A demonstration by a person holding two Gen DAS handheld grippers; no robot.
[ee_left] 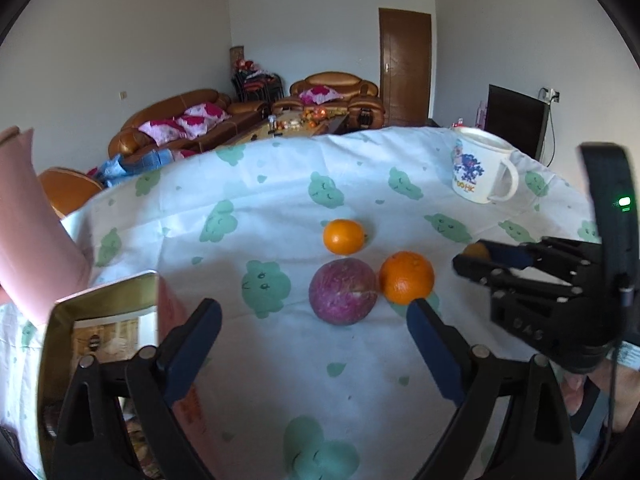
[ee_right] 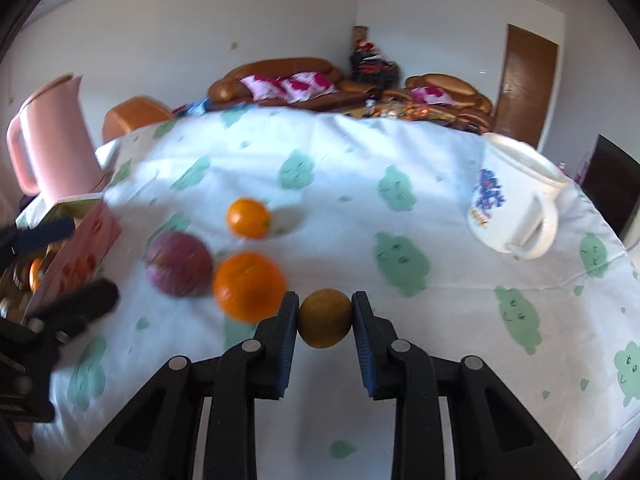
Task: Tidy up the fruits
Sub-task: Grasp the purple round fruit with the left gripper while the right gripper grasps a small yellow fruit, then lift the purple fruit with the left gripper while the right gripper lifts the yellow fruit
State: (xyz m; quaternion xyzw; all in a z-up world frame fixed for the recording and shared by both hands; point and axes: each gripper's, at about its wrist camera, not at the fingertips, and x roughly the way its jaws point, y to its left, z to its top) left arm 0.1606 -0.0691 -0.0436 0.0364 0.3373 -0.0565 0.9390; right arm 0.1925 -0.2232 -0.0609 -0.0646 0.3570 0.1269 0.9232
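Note:
A purple-red round fruit [ee_left: 343, 291] lies on the cloth-covered table, with a large orange [ee_left: 406, 277] touching its right side and a smaller orange [ee_left: 344, 236] just behind. My left gripper [ee_left: 314, 316] is open and empty, its jaws wide on either side of the purple fruit's near side. My right gripper [ee_right: 325, 324] is shut on a small brownish-yellow round fruit [ee_right: 325, 323], just right of the large orange [ee_right: 248, 286]. The right gripper also shows in the left wrist view [ee_left: 476, 256]. The purple fruit [ee_right: 179, 264] and the smaller orange [ee_right: 248, 218] lie to its left.
An open gold-rimmed pink tin box [ee_left: 100, 312] stands at the left, holding some items [ee_right: 24, 276]. A pink jug [ee_right: 52, 140] stands behind it. A white printed mug [ee_left: 480, 170] stands at the far right. The table wears a white cloth with green prints [ee_right: 400, 264].

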